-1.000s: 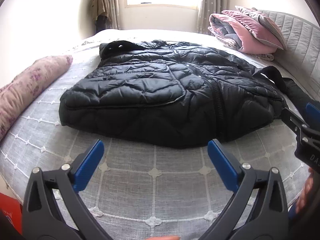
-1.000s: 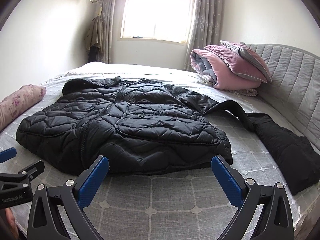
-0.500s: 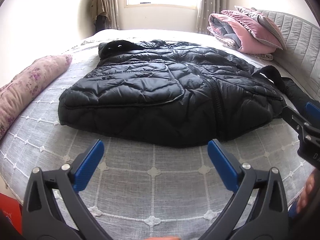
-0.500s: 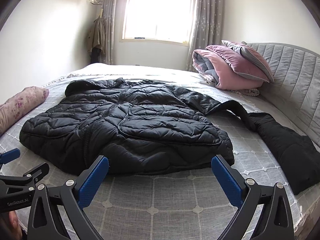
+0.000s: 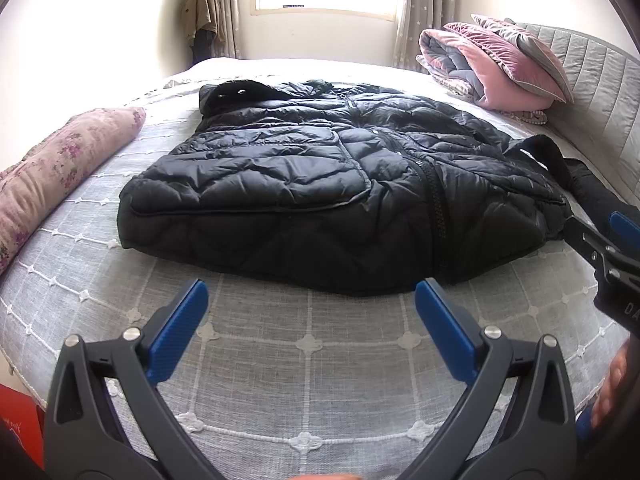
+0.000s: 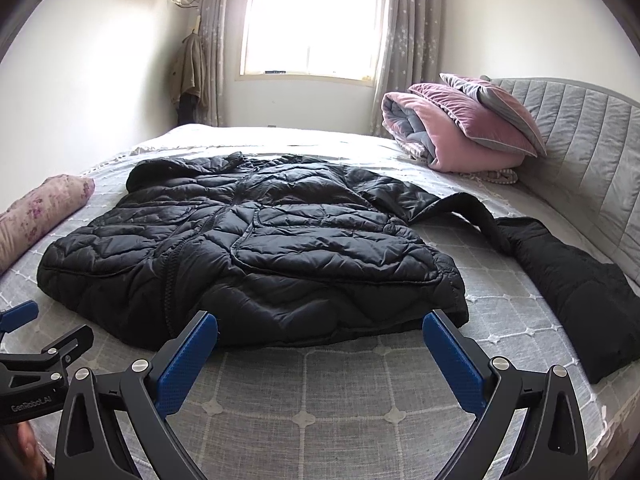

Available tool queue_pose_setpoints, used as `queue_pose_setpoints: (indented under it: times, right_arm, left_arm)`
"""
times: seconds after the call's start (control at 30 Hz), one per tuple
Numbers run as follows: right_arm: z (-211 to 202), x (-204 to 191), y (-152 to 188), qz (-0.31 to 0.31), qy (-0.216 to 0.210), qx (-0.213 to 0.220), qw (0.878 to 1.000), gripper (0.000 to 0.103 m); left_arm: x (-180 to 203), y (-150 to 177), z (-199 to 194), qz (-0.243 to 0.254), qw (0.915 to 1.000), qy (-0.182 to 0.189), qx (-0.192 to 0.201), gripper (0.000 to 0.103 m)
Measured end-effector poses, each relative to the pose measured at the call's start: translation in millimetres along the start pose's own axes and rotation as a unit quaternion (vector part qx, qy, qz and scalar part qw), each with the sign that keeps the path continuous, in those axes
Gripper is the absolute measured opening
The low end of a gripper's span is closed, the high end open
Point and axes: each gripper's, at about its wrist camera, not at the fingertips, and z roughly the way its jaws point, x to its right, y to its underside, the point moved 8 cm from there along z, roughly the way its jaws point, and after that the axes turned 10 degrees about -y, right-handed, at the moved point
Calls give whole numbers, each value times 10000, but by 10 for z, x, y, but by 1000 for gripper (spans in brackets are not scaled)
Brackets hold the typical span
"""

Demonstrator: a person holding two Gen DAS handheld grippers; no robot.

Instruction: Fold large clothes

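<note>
Black quilted puffer jacket lies spread front-up on the grey bed with the white stitched grid cover, hood toward the window, hem toward both cameras, zip closed down the middle. One sleeve is folded across the chest on the left-hand side of the body; the other sleeve trails out to the right, flat on the cover and reaching toward the grey padded headboard.

Left gripper hovers above the bare cover just short of the hem, its blue-padded jaws spread wide with nothing between them. Right gripper hangs low at the hem too, jaws likewise wide apart and empty, the left pad's tip right at the jacket's edge; whether it touches the fabric I cannot tell.

Each gripper shows at the edge of the other's view, so the two sit side by side along the near edge of the bed. A rolled floral pink bolster lies at the bed's left side, apart from the jacket. Folded pink and grey bedding is stacked against the headboard.
</note>
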Motion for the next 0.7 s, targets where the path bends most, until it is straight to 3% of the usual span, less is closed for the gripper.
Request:
queue_pose_setpoints:
  times: [0.43, 0.57, 0.63, 0.7]
  right_arm:
    - [51, 142, 22, 322, 87, -112, 9994, 103]
    - [4, 179, 8, 399, 140, 15, 9991, 103]
    - [-8, 256, 8, 569, 156, 61, 9982, 103]
    - [48, 420, 63, 980, 114, -60, 9951, 103]
  left_arm:
    - [-67, -43, 10, -102, 9999, 0, 23, 103]
    - [-401, -178, 37, -388, 9991, -152, 53, 103]
    - [-606, -216, 95, -561, 9983, -76, -160, 103]
    - [-826, -211, 190, -382, 9978, -317, -434, 103]
